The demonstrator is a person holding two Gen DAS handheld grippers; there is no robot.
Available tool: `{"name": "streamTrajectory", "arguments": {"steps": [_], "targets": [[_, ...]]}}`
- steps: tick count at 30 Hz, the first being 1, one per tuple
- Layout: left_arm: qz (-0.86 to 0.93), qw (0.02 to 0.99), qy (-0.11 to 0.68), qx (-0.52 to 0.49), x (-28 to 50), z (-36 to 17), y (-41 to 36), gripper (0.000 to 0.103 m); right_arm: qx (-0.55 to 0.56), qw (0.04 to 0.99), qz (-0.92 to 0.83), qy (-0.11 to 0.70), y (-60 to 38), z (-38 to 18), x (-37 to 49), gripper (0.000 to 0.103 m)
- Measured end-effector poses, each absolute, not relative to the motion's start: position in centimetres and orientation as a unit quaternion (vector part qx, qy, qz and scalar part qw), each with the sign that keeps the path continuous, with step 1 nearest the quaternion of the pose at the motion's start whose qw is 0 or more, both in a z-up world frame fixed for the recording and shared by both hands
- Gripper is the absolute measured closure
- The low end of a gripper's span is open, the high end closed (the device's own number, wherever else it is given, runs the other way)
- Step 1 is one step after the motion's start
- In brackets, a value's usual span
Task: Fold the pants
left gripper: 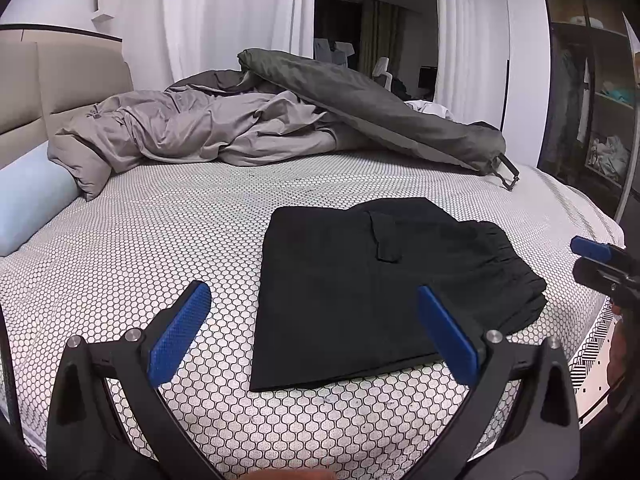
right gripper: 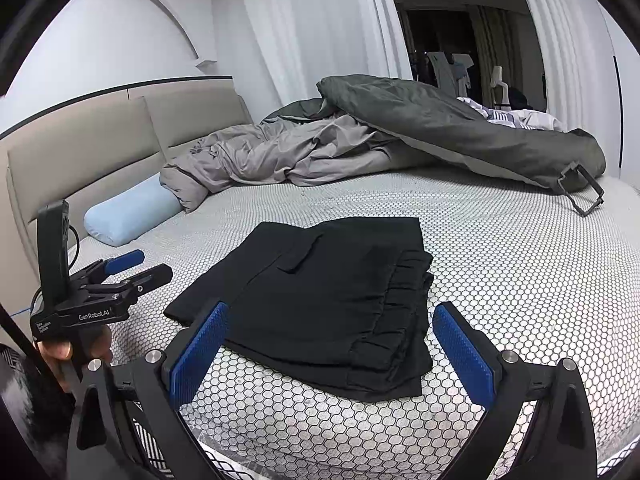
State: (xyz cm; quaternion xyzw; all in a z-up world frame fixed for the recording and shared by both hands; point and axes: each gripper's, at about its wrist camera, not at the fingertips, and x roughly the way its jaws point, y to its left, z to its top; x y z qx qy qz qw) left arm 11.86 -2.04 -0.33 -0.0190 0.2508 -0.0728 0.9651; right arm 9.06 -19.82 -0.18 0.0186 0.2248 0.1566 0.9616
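The black pants (left gripper: pixel 360 288) lie folded into a compact rectangle on the honeycomb-patterned bed sheet (left gripper: pixel 160 240), elastic waistband on the right. They also show in the right wrist view (right gripper: pixel 320 300), waistband toward the camera. My left gripper (left gripper: pixel 312 312) is open and empty, held above the pants' near left edge. My right gripper (right gripper: pixel 332 332) is open and empty, over the waistband end. The right gripper also shows at the far right of the left wrist view (left gripper: pixel 600 260); the left one shows at the left of the right wrist view (right gripper: pixel 132 268).
A crumpled grey duvet (left gripper: pixel 200 128) and a dark green sleeping bag (left gripper: pixel 380 108) lie along the far side of the bed. A light blue bolster pillow (right gripper: pixel 128 212) rests by the beige headboard (right gripper: pixel 100 140). The bed's edge (left gripper: pixel 592 344) is at the right.
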Motion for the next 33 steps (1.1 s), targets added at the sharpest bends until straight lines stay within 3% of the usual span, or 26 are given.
{"name": "streamTrajectory", "arguments": {"steps": [33], "targets": [[-0.067, 0.966, 0.250, -0.017, 11.63, -0.43, -2.00, 0.001, 0.007, 0.961, 0.153, 0.229, -19.99, -0.43, 9.15, 0.000]]}}
